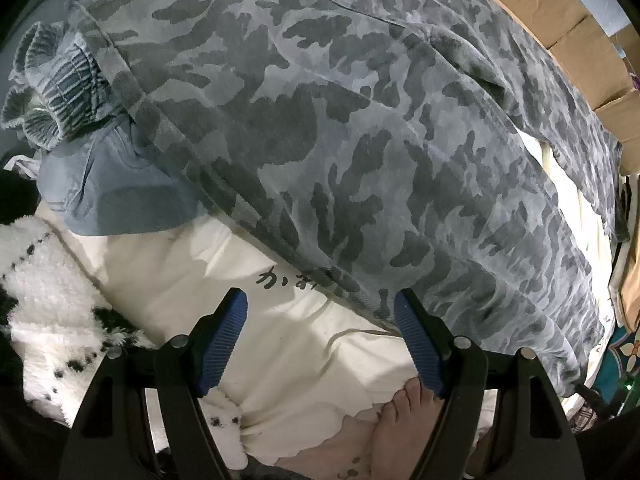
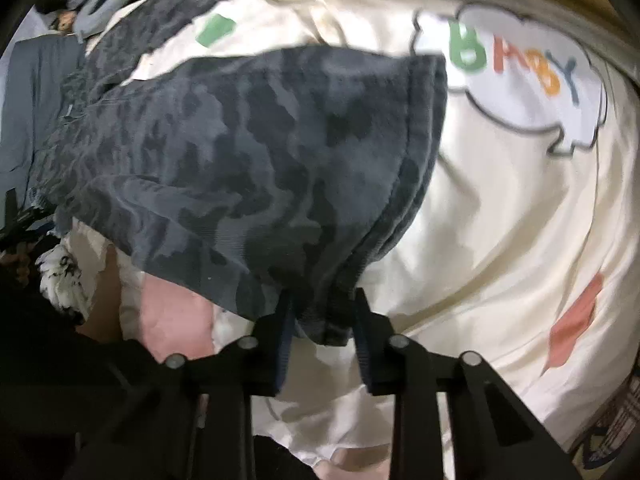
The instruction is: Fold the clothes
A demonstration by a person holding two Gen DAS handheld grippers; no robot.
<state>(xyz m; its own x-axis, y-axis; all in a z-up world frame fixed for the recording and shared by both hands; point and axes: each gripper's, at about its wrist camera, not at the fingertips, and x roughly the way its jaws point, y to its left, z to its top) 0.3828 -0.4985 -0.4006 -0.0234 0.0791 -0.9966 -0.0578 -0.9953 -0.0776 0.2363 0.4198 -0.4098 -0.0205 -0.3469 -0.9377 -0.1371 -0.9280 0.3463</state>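
The camo garment (image 1: 360, 152), grey w/ darker blotches, is spread over a cream blanket (image 1: 320, 360); all places below are given rel. to the garment.

Left wrist view only: a wide stretch of the garment is seen, running from top left to lower right. At its left edge a blue denim piece w/ a gathered elastic band (image 1: 68, 92) is partly covered by it. Below that edge a fluffy white cloth w/ black dots (image 1: 44, 300) lies on the blanket. Cardboard (image 1: 560, 24) is seen beyond its far right edge. A bare foot (image 1: 400, 420) rests on the blanket just under its near hem. The left gripper (image 1: 320, 340) is spread wide & grasps nothing; its right-side pad (image 1: 416, 344) sits at the garment's near hem, contact can't be told, while the other pad is over bare blanket.

Right wrist view only: a folded corner of the garment (image 2: 248, 168) is bunched & pinched betw. the fingers of the right gripper (image 2: 320, 320), which is clamped on it. To the right of the garment the blanket's "BABY" cloud print (image 2: 516, 68) is shown. This view is blurred.
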